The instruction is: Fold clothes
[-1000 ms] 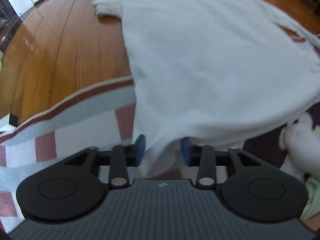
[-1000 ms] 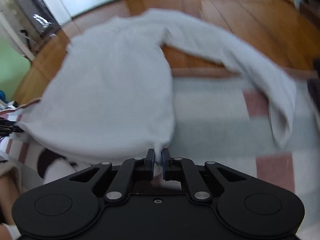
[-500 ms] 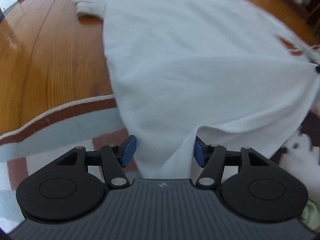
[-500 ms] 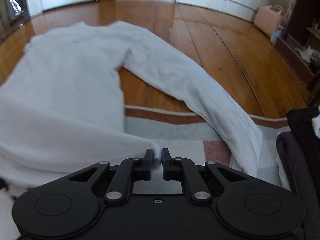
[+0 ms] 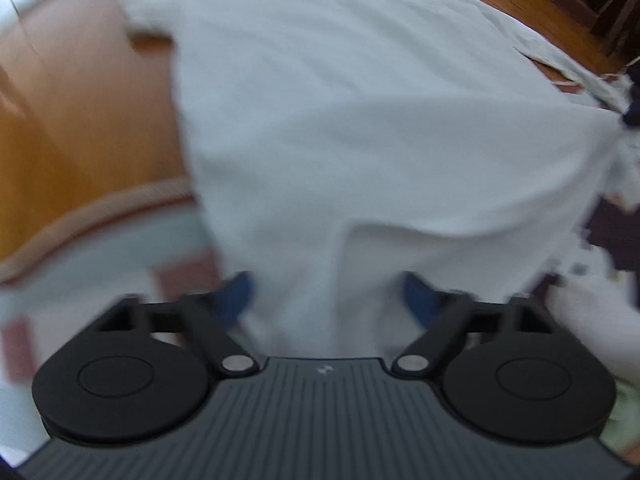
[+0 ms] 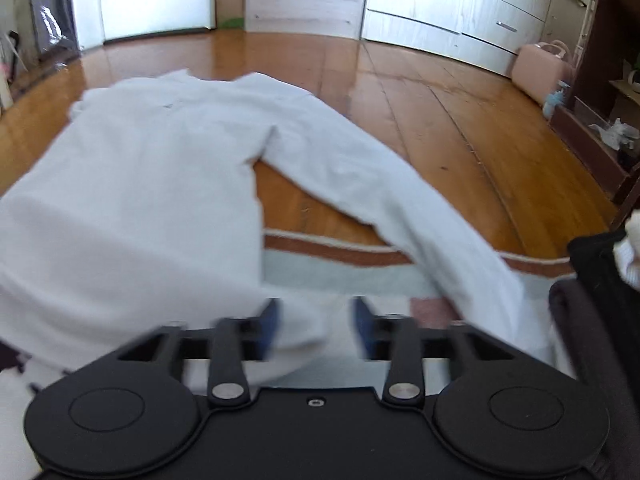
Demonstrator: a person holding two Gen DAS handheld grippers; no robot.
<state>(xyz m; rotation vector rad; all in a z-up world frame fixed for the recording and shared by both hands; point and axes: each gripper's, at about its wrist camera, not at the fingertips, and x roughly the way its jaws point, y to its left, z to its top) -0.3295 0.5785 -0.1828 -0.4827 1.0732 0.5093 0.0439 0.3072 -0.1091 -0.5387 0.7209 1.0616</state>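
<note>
A white long-sleeved shirt point(image 5: 352, 120) lies spread over the wooden floor, its hem reaching onto a checked rug. My left gripper point(image 5: 328, 300) is opening, its blue pads wide apart, and the hem's left corner lies loose between them. In the right wrist view the same shirt point(image 6: 160, 168) stretches away, one sleeve point(image 6: 380, 184) running down to the right. My right gripper point(image 6: 316, 328) is also opening; the hem's right corner lies between its blue pads, and they do not press on it.
The rug point(image 6: 340, 272) with a red-and-cream border lies at the near edge of the wooden floor point(image 6: 480, 140). Dark clothes point(image 6: 592, 280) are piled at the right. White drawers point(image 6: 460, 4) and a pink bag point(image 6: 540, 68) stand at the far wall.
Both grippers have let go of the shirt's hem: the left one widened step by step, the right one opened in the last half second. The hem has dropped onto the rug.
</note>
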